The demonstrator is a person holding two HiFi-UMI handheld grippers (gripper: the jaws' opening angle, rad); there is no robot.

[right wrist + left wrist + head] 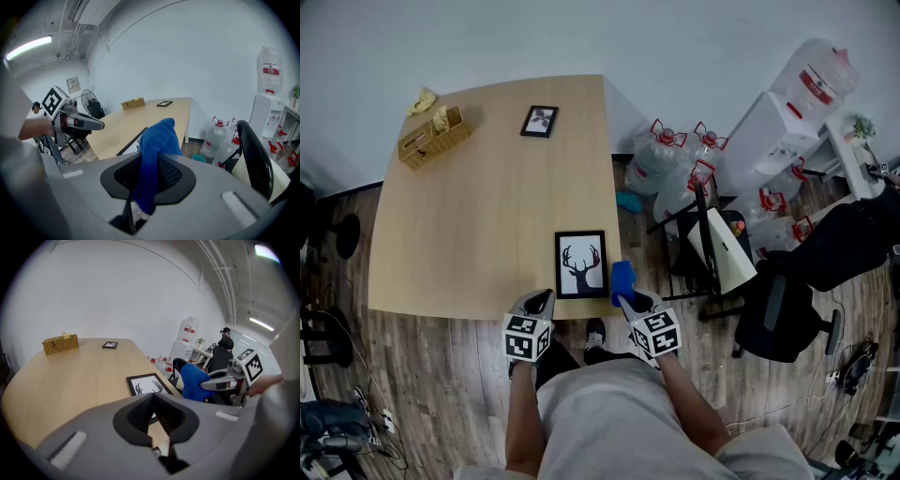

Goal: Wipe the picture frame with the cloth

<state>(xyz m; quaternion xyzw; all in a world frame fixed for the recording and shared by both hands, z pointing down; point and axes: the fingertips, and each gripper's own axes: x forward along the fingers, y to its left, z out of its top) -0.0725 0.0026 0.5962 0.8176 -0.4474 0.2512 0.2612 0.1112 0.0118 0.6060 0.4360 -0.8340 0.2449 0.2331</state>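
The right gripper point(151, 164) is pinching the cloth point(158, 138), with a fold standing up past the jaws. The left gripper point(153, 405) is holding its jaws together, seemingly on nothing. The frame point(581, 265) is lying flat at the table's point(487, 216) near edge, just ahead of both. I'd be laying the cloth flat on the glass while the left steadies a corner. A basket point(434, 136) and a small frame point(540, 121) are sitting well apart, blocking nothing.

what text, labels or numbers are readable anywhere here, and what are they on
No text here can be read.
Red-and-white label on the water bottle: too blurred to read.
Tags on the floor jugs: too small to read.
Wall notice: too small to read.
Picture frame: a deer drawing, no words.
Marker cubes: black-and-white patterns, no letters.
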